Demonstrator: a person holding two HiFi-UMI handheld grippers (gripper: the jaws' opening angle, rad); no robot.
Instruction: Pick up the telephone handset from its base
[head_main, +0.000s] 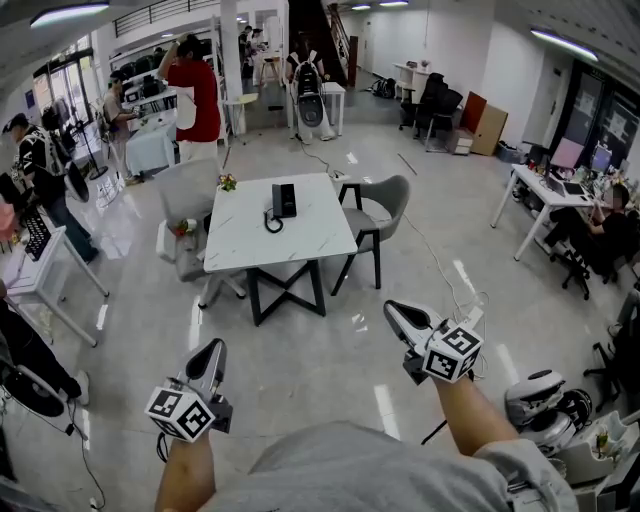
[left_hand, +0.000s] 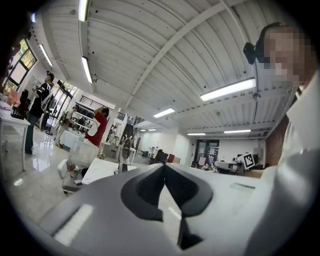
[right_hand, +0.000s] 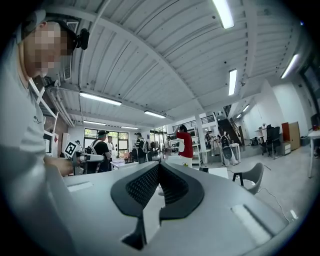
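A black telephone (head_main: 283, 201) lies on a white marble-look table (head_main: 310, 240) several steps ahead in the head view, its handset resting on the base and a coiled cord (head_main: 272, 224) beside it. My left gripper (head_main: 211, 349) hangs low at the bottom left, far from the table, shut and holding nothing. My right gripper (head_main: 394, 310) hovers at the bottom right, also shut and holding nothing. In the left gripper view the left gripper (left_hand: 164, 165) has its tips touching, and the table (left_hand: 102, 169) shows small beyond them. In the right gripper view the right gripper (right_hand: 159, 164) likewise has its tips touching.
A grey chair (head_main: 382, 203) stands at the table's right and a translucent chair (head_main: 186, 192) at its left. A small flower pot (head_main: 228, 182) sits on the table's far left corner. People stand at the back left, white desks line both sides, and a cable (head_main: 440, 262) runs across the floor.
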